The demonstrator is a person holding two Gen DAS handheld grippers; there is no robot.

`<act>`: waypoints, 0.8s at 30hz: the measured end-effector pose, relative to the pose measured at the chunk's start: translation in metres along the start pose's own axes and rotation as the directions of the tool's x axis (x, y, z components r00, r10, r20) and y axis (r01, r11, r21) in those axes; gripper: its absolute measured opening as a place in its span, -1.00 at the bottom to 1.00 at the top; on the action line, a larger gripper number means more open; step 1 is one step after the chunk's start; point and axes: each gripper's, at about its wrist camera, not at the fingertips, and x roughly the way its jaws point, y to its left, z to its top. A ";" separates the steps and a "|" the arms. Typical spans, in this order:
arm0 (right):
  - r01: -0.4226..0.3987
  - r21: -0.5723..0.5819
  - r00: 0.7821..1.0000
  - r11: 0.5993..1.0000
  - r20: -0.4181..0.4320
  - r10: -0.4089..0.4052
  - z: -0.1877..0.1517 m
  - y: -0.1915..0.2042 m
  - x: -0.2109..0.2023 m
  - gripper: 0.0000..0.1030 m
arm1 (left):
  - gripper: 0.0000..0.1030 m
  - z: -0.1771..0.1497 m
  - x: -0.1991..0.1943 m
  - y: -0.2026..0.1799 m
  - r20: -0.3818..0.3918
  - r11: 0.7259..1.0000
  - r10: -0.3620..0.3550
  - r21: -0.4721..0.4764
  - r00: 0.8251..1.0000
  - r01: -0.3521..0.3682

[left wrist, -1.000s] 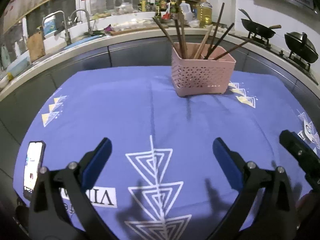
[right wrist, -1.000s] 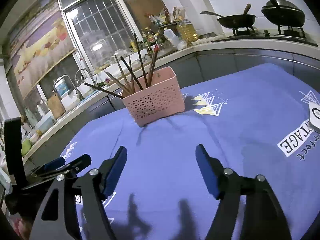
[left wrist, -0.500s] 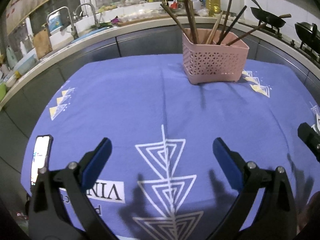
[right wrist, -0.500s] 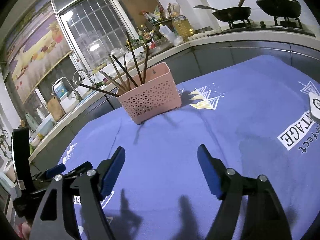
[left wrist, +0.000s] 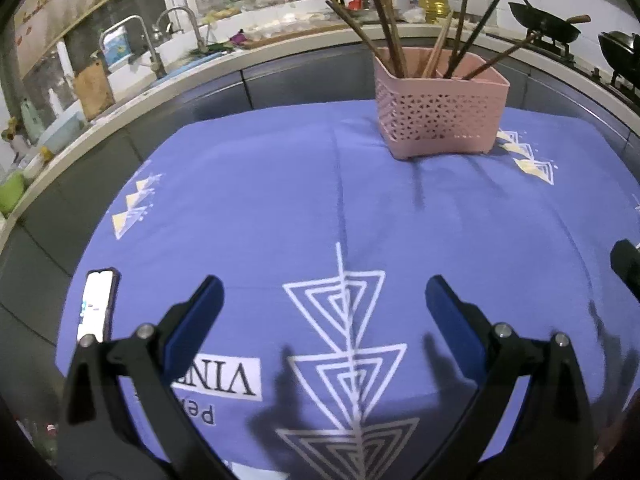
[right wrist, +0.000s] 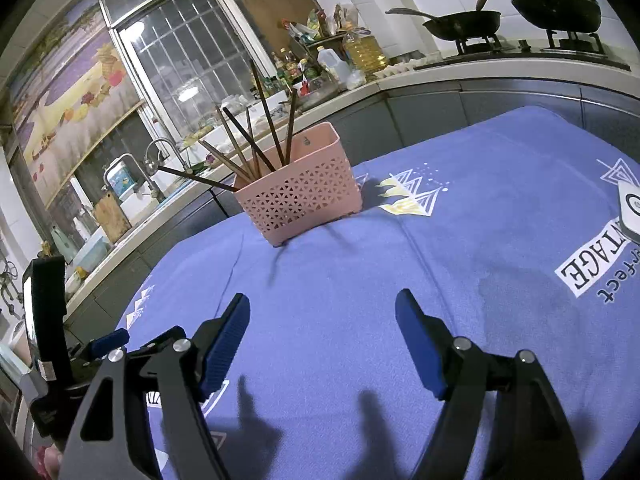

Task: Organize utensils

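A pink perforated basket stands at the far side of the blue-clothed table. Several dark and light chopsticks lean upright in it. My left gripper hovers open over the near part of the cloth with nothing between its blue pads. My right gripper is open too, empty, well short of the basket. In the right wrist view the left gripper shows at the lower left edge.
A phone with a lit screen lies at the near left table edge. A white tag lies on the cloth at the right. Behind the table runs a counter with sink taps, oil bottles and woks on a stove.
The left wrist view has tilted downward, so the basket sits higher and the phone shows more fully. Both grippers stay open and empty. The right gripper has barely shifted.
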 end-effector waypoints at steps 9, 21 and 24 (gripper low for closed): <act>0.000 -0.001 1.000 1.000 0.001 0.000 -0.001 0.001 0.000 0.46 | 0.88 0.001 -0.001 0.004 0.012 0.999 0.039 0.002 0.999 -0.039; 0.012 0.005 0.999 1.000 0.039 -0.012 0.004 0.002 -0.007 0.46 | 0.88 0.001 -0.004 0.004 0.028 0.997 0.081 0.009 0.996 -0.081; 0.019 0.008 0.998 1.000 0.062 -0.020 0.009 0.000 -0.012 0.46 | 0.88 0.001 -0.003 0.005 0.026 0.996 0.088 0.006 0.996 -0.088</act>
